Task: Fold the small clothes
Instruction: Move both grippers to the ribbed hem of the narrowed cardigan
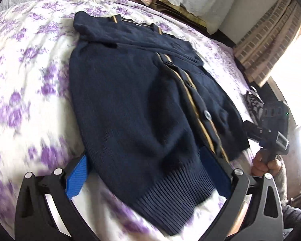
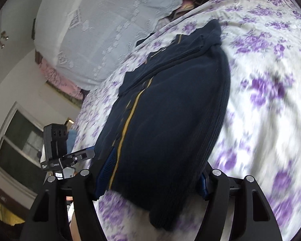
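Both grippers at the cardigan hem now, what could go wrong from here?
1. The left gripper and right gripper stand open astride the navy cardigan; closing could pinch only one layer, or snag the floral bedsheet underneath.
2. The sleeves folded across the chest lie loose; lifting the hem may spill them.
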`<state>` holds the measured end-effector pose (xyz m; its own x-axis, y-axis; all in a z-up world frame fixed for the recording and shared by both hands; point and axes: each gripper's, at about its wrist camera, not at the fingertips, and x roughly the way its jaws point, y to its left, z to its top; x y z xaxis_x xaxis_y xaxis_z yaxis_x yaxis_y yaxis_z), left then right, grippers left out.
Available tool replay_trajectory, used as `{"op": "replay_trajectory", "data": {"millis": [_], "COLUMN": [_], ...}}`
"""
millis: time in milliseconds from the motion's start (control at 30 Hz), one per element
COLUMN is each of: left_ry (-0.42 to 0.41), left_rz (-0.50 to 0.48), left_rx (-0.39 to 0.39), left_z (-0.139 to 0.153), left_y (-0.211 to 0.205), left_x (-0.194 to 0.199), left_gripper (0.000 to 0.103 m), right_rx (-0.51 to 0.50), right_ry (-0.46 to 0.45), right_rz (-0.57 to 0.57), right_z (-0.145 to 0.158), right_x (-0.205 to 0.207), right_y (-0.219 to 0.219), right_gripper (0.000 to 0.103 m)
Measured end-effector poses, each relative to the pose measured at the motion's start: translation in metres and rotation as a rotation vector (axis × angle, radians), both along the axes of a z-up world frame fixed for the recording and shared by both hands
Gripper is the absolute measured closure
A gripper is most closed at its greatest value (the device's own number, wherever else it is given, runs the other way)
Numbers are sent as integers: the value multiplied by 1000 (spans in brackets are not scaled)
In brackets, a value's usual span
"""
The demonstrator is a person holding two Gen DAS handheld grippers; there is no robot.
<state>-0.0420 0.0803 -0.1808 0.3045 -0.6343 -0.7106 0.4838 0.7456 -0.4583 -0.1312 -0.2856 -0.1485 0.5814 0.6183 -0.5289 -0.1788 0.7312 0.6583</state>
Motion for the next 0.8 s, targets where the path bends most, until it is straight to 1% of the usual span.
{"op": "replay_trajectory", "data": {"millis": [100, 167, 233, 267, 367, 400, 467, 567, 600, 633, 667, 700, 733, 767, 800], "left_ry": [17, 28, 73, 97, 123, 124, 110, 63, 59, 59, 63, 67, 71, 68, 62], "left_rz": [-14, -11, 6, 13, 14, 3, -22, -36, -29, -17, 6, 26, 38, 56, 61], "left_rx": [-50, -65, -124, -166, -217, -228, -221, -135, -122, -114, -109, -111, -113, -107, -100], "left_z": [0, 0, -4, -5, -6, -5, -2, 0, 0, -1, -3, -4, -5, -4, -4], "left_y": [3, 3, 7, 11, 15, 15, 11, -2, -2, -1, 1, 4, 7, 9, 11], "left_x": [-8, -2, 12, 18, 18, 14, 4, -8, -7, -4, 0, 3, 4, 3, 2], "left_gripper": [5, 5, 5, 5, 5, 5, 5, 9, 14, 24, 29, 41, 49, 54, 63], "right_rx": [-7, -22, -15, -3, 18, 16, 14, 10, 11, 13, 20, 28, 34, 41, 42], "right_ry": [-13, -10, -3, -3, 0, -1, -2, 4, 10, 17, 29, 36, 41, 41, 37], "right_rz": [30, 38, 32, 26, 9, 6, 2, -11, -17, -26, -42, -51, -59, -66, -69], "right_z": [2, 2, 1, 1, 0, 0, -1, -3, -4, -5, -7, -9, -9, -10, -9], "right_x": [-8, -6, 1, 4, 9, 7, 4, 2, 3, 5, 6, 7, 7, 6, 5], "right_y": [9, 12, 13, 12, 9, 9, 8, 7, 6, 5, 3, 1, -1, -2, -1], "right_gripper": [32, 32, 32, 33, 37, 40, 43, 49, 54, 60, 63, 69, 73, 75, 77]}}
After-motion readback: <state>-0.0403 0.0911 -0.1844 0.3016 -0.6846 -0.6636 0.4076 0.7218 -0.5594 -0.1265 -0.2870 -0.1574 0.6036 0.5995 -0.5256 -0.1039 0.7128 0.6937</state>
